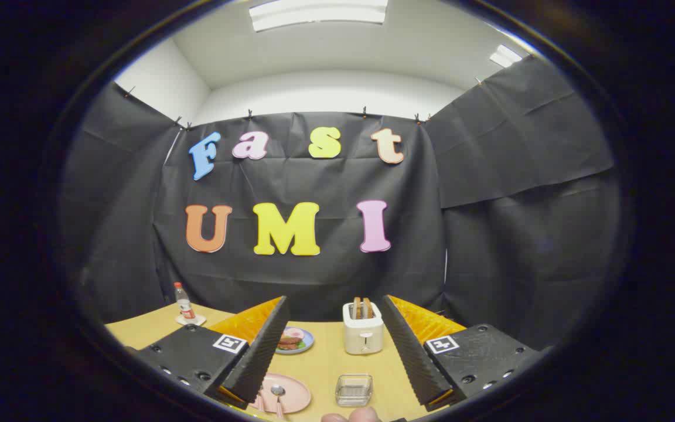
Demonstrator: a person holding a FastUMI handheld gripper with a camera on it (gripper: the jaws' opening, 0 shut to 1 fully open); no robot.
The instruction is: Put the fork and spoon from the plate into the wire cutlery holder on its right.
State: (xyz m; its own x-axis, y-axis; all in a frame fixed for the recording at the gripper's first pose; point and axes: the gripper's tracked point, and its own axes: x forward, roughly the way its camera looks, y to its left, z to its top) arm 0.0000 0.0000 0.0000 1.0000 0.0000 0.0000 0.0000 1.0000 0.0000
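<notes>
Gripper view: ridged jaws [333, 351] spread apart, empty, above a wooden desk [323, 366]; bottom centre, round pink plate [296, 391] bearing spoon [278, 394] and fork [260, 401], square wire cutlery holder [354, 390] just right.

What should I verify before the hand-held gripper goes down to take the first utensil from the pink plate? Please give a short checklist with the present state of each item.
1. Hand-held gripper open: ok, fingers spread wide with nothing between them.
2. Spoon on the pink plate: ok, bowl end visible, lying near the left finger.
3. Fork on the plate: cannot tell fully, it is partly hidden by the left finger.
4. Wire cutlery holder to the right of the plate: ok, upright, and it looks empty.
5. Way to the holder: ok, toaster and blue plate of food stand farther back.
6. Fingertip of a person near the holder: not ok, close to the working area.
</notes>
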